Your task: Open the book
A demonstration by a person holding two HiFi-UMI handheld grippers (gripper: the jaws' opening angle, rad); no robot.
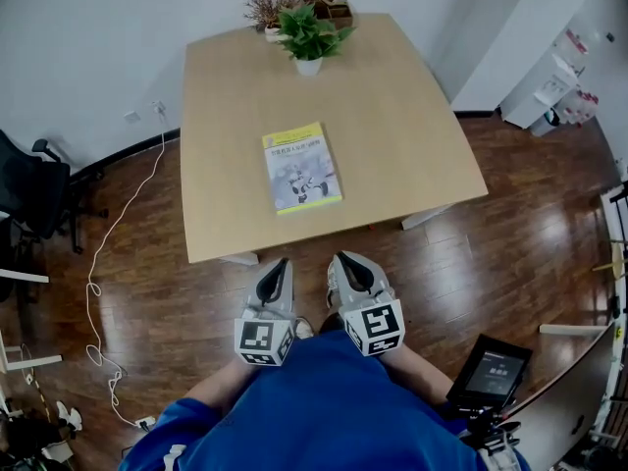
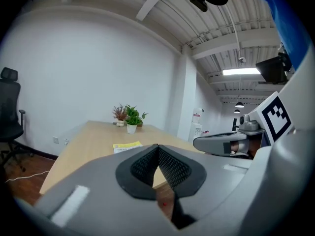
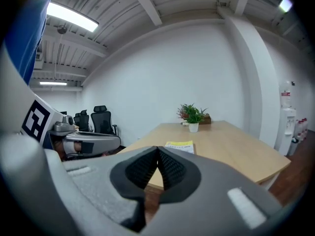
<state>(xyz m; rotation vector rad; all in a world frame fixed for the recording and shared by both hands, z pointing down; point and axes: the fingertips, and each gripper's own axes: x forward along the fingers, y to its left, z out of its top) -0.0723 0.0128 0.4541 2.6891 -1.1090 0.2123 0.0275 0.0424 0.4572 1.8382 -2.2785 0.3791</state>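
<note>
Book [image 1: 302, 168]: closed, yellow-and-grey cover up, flat on the light wooden table [image 1: 412, 135], roughly midway across its width and nearer the front edge than the far one. Lies with its long side running away from the viewer, slightly tilted, touched by nothing. Left gripper [image 1: 280, 265] and right gripper [image 1: 344, 260]: held side by side at the front edge of the table, well apart from the book, both pointing toward it. Jaws of the left gripper: pressed together at the tips, nothing between them, as seen in the left gripper view. Jaws of the right gripper: likewise fully closed and empty, as seen in the right gripper view. Marker cubes [image 1: 263, 341] at the rear of each gripper, close against the blue sleeves [image 1: 324, 410] of the person. Far end of the table: green potted plant [image 1: 309, 37] in a white pot, with a reddish dried plant [image 1: 268, 8] and a small wooden box [image 1: 335, 9] just behind it, all well apart from the book. Around the table: dark wooden floor [image 1: 510, 253], white cable [image 1: 106, 248] trailing along the left side, black office chair [image 1: 34, 194] at the far left, dark screen device [image 1: 491, 371] on a stand at lower right.
</note>
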